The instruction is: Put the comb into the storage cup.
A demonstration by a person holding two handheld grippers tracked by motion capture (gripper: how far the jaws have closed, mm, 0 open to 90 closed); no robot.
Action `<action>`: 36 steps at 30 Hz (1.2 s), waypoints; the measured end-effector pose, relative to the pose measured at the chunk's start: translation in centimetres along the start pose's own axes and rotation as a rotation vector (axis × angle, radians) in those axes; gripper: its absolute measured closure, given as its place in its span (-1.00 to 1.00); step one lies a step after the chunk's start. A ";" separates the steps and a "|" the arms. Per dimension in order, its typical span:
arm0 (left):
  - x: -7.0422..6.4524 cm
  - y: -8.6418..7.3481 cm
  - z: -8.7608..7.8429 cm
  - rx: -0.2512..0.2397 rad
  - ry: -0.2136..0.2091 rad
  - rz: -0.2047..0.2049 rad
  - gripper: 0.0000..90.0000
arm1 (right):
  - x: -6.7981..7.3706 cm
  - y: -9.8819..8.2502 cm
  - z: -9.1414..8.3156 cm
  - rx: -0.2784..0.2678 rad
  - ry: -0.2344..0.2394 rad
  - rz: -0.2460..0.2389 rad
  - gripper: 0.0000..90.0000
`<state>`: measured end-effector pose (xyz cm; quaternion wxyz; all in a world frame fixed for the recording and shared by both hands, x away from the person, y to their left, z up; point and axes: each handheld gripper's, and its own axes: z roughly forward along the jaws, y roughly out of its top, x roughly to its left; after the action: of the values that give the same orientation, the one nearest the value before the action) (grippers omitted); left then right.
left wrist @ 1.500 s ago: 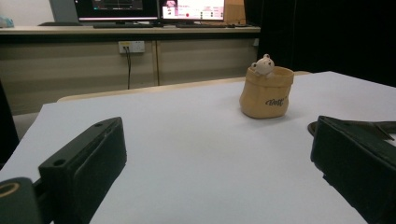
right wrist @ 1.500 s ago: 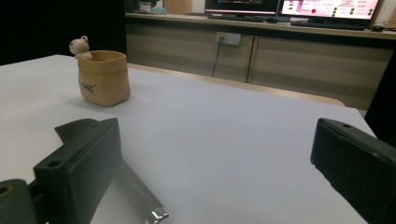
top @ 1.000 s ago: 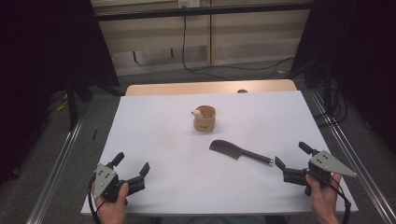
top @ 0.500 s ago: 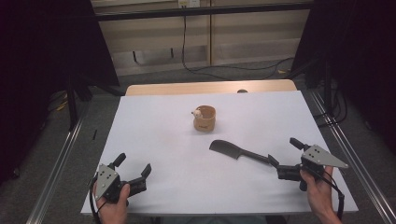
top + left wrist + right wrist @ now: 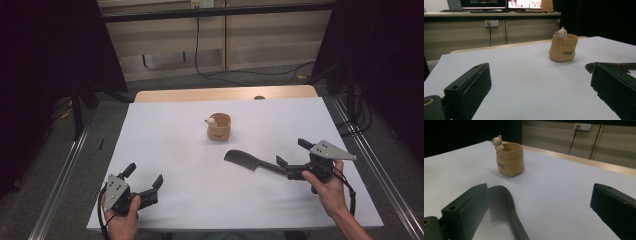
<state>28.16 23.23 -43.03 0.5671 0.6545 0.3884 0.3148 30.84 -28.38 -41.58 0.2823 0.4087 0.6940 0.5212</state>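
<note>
A black comb-like tool (image 5: 245,160) lies flat on the white table (image 5: 175,140), its handle pointing right. My right gripper (image 5: 291,153) is open at the handle's end. In the right gripper view the tool (image 5: 502,203) runs up between the jaws, close to the left one, and nothing is gripped. A tan pot (image 5: 219,128) with a small bear figure on its rim stands upright at mid-table, and appears beyond the tool as the pot (image 5: 510,160). My left gripper (image 5: 145,174) rests open near the front left edge, far from both. Its view faces the pot (image 5: 563,48).
A wooden strip (image 5: 225,93) borders the table's far edge. Metal rails (image 5: 365,150) run along both sides of the table. Cables lie on the floor behind. The tool's tip (image 5: 591,67) shows beside the left gripper's right jaw.
My right gripper has moved left and slightly forward, so that its open jaws now reach the tool's handle end. The left gripper, the pot and the tool have stayed put.
</note>
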 end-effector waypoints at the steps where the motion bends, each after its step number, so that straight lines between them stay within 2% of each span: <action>1: 0.0 0.0 0.0 0.000 -0.001 -0.004 -0.93 | 0.0 0.1 0.3 0.001 0.005 0.008 -0.97; 6: 0.2 -0.1 0.0 0.007 0.005 0.011 -0.93 | 0.1 0.6 1.3 0.026 0.030 0.020 -0.96; 9: 0.2 -0.1 -0.1 0.001 0.005 0.010 -0.93 | 0.2 0.9 1.6 0.045 0.041 0.006 -0.96; 11: 0.2 -0.1 -0.2 -0.001 0.004 0.012 -0.93 | 0.1 1.6 2.0 0.090 0.068 0.002 -0.96; 13: 0.2 -0.1 -0.1 0.000 0.003 0.008 -0.93 | 0.1 1.7 2.1 0.098 0.072 0.002 -0.96; 15: 0.3 -0.1 -0.1 -0.001 0.000 0.011 -0.93 | -0.1 2.1 2.6 0.134 0.100 0.018 -0.94; 19: 0.3 0.0 -0.1 -0.001 -0.004 0.012 -0.93 | -0.5 2.1 3.0 0.170 0.133 0.036 -0.93; 25: 0.2 0.0 0.1 -0.002 -0.011 0.015 -0.93 | -1.2 2.4 3.1 0.276 0.177 0.058 -0.92; 28: 0.2 0.0 0.2 -0.001 -0.014 0.015 -0.93 | -1.4 2.6 3.2 0.301 0.193 0.066 -0.92; 29: 0.2 0.0 0.3 0.001 -0.017 0.019 -0.93 | -1.7 2.7 3.5 0.329 0.190 0.065 -0.92; 32: 0.2 0.0 0.4 0.001 -0.019 0.017 -0.93 | -1.8 2.8 3.7 0.351 0.193 0.065 -0.92; 34: 0.2 0.0 0.5 0.000 -0.023 0.015 -0.93 | -1.9 2.9 4.0 0.395 0.196 0.029 -0.91; 36: 0.2 0.0 0.5 -0.001 -0.024 0.015 -0.93 | -1.9 2.9 4.1 0.437 0.233 0.005 -0.93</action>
<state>28.69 23.20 -43.06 0.5696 0.6609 0.3768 0.3111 35.98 -27.63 -40.11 0.1042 0.3987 0.8171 0.4032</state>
